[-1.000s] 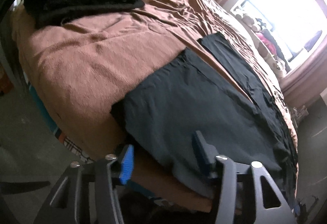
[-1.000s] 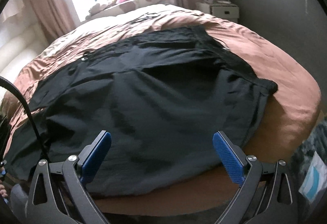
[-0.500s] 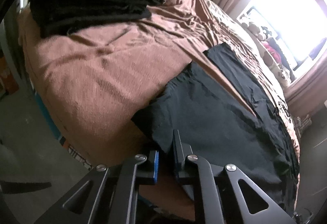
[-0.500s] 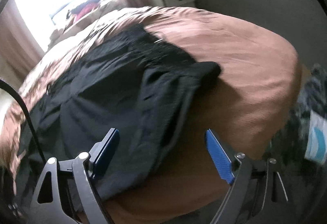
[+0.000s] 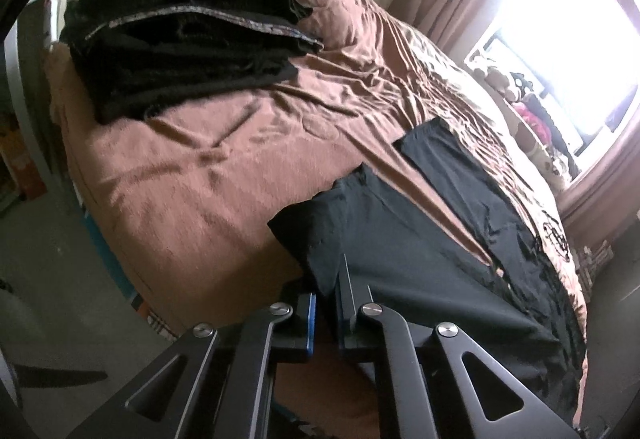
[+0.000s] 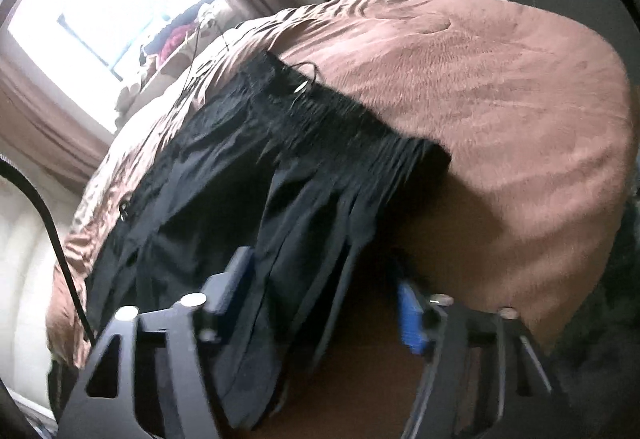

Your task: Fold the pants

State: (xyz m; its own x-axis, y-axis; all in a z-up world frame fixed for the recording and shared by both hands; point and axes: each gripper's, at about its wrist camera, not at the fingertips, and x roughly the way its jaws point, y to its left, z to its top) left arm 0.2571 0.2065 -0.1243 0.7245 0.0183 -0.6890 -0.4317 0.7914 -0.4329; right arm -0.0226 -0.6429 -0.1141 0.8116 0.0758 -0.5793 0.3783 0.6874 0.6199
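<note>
Pants (image 5: pixel 420 247): black, spread flat along the near edge of the brown bed cover (image 5: pixel 208 175). In the left wrist view the two legs run toward 1 o'clock, with a strip of cover between them. In the right wrist view the gathered waistband (image 6: pixel 360 127) lies at about 12 o'clock from the claw.

Left gripper (image 5: pixel 324 303): its jaws have just been closing and are now pressed together on the hem corner of the near leg. The cloth rises a little at this corner.

Right gripper (image 6: pixel 324 303): its jaws have just been closing, but they are half spread. The side edge of the pants below the waistband lies between them, and I cannot see the pads pressing on it; the picture is blurred here.

Step in hand: I judge it is taking both ends of the near side, to fold it over the far side.

How to do it well: let the right claw finish its pinch on cloth only, not on the cover below. Then lift both ends together and level, and carry them toward 12 o'clock so that leg lies on leg.

Risk: a thin bite at the hem may slip; a wrinkle may stay at the crotch.

Other thing: a pile of dark folded clothes (image 5: pixel 188 43) lies at 10 o'clock in the left view, well apart.
</note>
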